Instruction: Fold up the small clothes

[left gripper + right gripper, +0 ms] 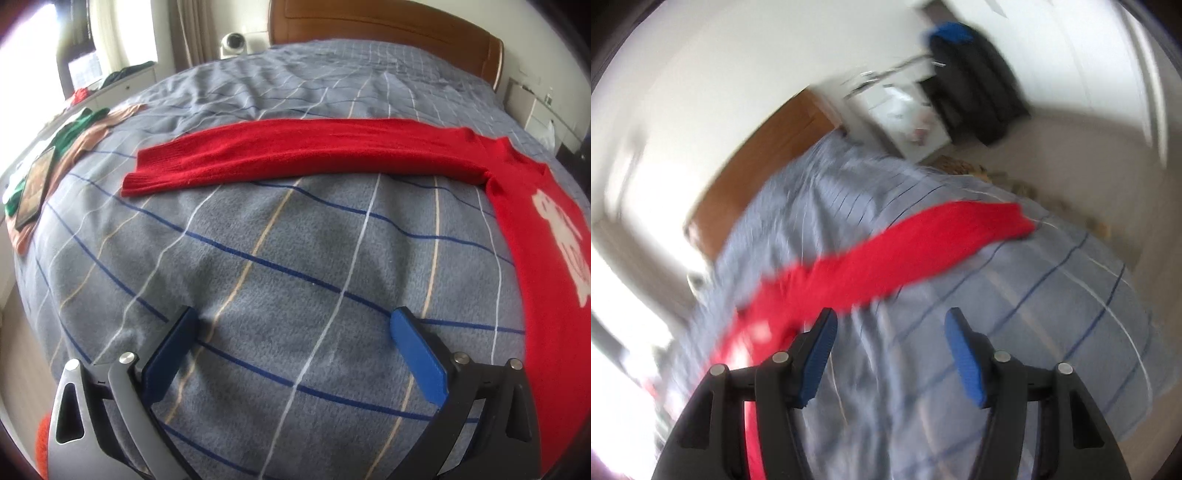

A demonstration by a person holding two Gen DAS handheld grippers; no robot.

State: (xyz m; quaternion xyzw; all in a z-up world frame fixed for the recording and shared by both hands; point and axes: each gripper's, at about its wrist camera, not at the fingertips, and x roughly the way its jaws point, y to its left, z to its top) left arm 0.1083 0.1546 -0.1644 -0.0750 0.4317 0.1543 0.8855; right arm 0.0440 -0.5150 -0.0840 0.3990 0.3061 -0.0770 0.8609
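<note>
L wrist view: we see the red sweater (369, 155) laid flat on the bed (258, 258), on a grey-blue plaid cover. One sleeve (280, 157) runs straight out to the left across the bed, cuff at its far left end; the body lies at the right edge of view w/ a white motif (557, 240) facing up.

Left tool (293, 323) is low over bare cover, near side of the sleeve, apart from it. Its jaws stand wide, nothing between the blue pads (417, 354).

Far left edge of bed: a pile of green and tan clothes (74, 136) w/ a dark tablet (35, 184) lying on top. Wooden headboard (384, 33) at the back, a small white camera-like device (232, 44) beside it.

R wrist view: heavy motion blur, so detail is poor. We make out the other sleeve (923, 247) stretched diagonally over the cover, cuff toward upper right. Right tool (890, 321) sits above the bed just beside the sweater; jaws spread apart, gap looks empty. Its left pad (820, 354) overlaps red fabric in view; contact prob. none, but we cannot tell for sure. Dark bag (975, 81) w/ blue top stands against the far wall.
</note>
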